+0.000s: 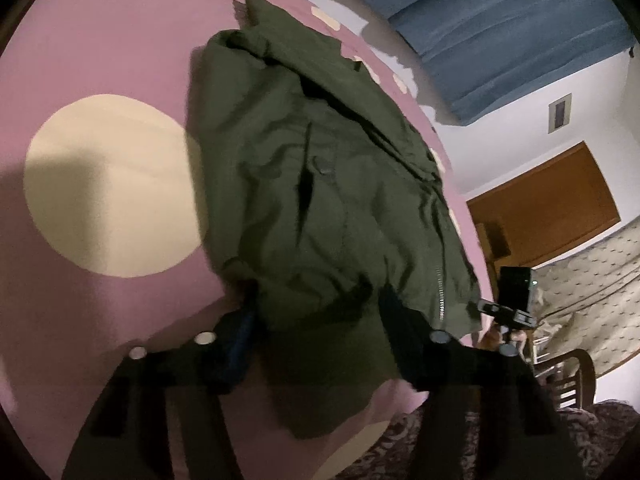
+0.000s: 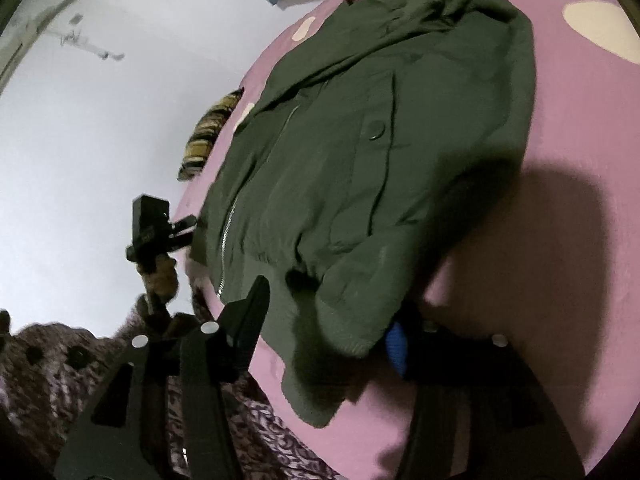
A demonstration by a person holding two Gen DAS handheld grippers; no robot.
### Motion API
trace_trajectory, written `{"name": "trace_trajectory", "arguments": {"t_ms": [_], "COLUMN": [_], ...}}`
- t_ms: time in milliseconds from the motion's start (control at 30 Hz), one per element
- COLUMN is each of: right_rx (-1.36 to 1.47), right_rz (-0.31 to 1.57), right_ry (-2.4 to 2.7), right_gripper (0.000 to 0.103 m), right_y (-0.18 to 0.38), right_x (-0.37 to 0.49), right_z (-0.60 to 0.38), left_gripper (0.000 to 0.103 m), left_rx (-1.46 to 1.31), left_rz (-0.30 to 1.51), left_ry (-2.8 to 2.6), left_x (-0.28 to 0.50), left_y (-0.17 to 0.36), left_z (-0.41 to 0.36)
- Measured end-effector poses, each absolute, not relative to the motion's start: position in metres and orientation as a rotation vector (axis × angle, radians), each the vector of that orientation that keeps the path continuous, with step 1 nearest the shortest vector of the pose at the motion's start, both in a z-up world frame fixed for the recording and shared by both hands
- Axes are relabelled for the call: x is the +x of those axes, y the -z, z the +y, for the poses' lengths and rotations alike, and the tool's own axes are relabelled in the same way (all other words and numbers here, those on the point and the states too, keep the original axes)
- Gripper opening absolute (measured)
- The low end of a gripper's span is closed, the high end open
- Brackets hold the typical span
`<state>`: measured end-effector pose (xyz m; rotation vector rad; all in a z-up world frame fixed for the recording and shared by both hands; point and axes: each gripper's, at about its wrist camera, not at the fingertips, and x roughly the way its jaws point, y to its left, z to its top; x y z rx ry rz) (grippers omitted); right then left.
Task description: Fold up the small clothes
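The green jacket (image 1: 320, 184) lies on the pink bed (image 1: 100, 40). The left gripper (image 1: 316, 320) and right gripper (image 2: 332, 320) each straddle its hem half-open; whether they pinch is unclear. Loose contact risks fabric slipping mid-fold.

One dark green jacket (image 1: 320, 184) lay on one pink sheet (image 1: 112, 32) printed with cream spots. Two claws were there, the left claw (image 1: 316, 320) and the right claw (image 2: 332, 320). One striped yellow-and-black cloth (image 2: 208, 136) sat beyond the jacket.
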<state>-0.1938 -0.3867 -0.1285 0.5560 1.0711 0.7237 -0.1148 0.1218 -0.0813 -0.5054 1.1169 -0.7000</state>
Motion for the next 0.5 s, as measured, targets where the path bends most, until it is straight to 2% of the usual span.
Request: {"name": "trace_trajectory", "arguments": {"t_ms": [33, 267, 500], "right_rx": [0.553, 0.588, 0.594], "right_rz": [1.073, 1.085, 1.08], "right_ry": [-0.724, -0.731, -0.739], "right_gripper": [0.053, 0.056, 0.06], "right_y": [0.128, 0.129, 0.131], "right_x": [-0.194, -0.194, -0.194], "right_z": [-0.386, -0.391, -0.39], "left_gripper": [0.047, 0.047, 0.045], "left_rx": [-0.523, -0.655, -0.712], "left_rz": [1.129, 1.197, 1.245], "left_ry": [0.697, 0.725, 0.721], "left_x": [-0.115, -0.119, -0.106], "left_y": [0.082, 0.089, 0.093], "left_z": [0.125, 0.153, 0.139]}}
